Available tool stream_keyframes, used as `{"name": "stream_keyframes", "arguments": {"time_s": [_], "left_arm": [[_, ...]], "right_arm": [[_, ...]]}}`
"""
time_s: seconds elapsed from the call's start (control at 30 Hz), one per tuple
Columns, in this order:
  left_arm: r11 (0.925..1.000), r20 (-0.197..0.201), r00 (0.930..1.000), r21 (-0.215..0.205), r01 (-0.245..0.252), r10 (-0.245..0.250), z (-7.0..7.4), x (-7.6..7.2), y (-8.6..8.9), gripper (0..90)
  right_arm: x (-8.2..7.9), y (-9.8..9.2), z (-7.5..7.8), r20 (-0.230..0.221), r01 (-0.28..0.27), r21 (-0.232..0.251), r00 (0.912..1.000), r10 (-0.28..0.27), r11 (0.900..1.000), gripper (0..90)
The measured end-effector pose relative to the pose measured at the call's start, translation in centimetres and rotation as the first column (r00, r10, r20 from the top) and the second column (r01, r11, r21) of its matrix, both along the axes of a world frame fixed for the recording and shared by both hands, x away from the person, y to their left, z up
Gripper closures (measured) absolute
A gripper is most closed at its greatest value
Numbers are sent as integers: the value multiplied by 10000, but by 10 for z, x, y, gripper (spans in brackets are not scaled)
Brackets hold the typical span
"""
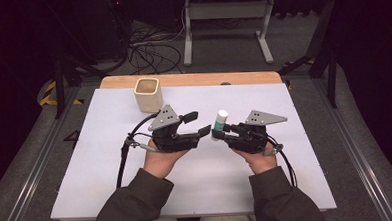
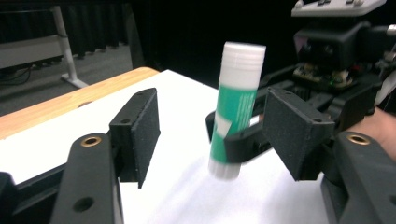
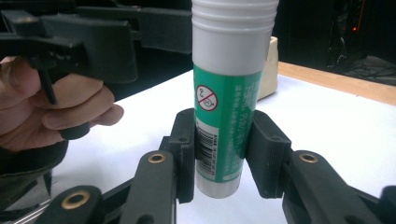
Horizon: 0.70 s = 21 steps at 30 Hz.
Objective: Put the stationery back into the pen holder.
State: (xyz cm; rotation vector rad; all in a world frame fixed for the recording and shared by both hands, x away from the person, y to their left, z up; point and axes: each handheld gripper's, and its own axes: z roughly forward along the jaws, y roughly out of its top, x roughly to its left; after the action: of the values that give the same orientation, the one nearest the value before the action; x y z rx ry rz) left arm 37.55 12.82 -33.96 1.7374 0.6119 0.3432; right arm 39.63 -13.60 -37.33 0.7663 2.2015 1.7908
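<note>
Right claw (image 3: 219, 154) pinching glue stick (image 3: 229, 98) low down, near its bottom end; stick upright, lifted off white bench (image 1: 197, 190), in front of cream cup (image 1: 148, 94).

Left claw (image 2: 210, 135) spread wide, jaws either side of stick, not touching.

Risks (my guess):
- Grip low, stick top-heavy: could tip or slip out.
- Left claw bumps stick while closing: knocks it loose.
- Cap pulled off-line: stick twists in grip.
</note>
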Motion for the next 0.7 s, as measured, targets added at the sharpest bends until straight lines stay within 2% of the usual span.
{"name": "stream_keyframes", "arguments": {"time_s": [0.4, 0.7], "left_arm": [[9987, 154, 9995, 421, -285, 279, -4, -10, 25, 261], [9964, 357, 9972, 512, -676, 659, -7, -19, 49, 207]], "right_arm": [[1, 2, 5, 404, 486, -353, 9981, -472, 9982, 661], [5, 18, 12, 697, 636, -592, 9958, -595, 9962, 661]]}}
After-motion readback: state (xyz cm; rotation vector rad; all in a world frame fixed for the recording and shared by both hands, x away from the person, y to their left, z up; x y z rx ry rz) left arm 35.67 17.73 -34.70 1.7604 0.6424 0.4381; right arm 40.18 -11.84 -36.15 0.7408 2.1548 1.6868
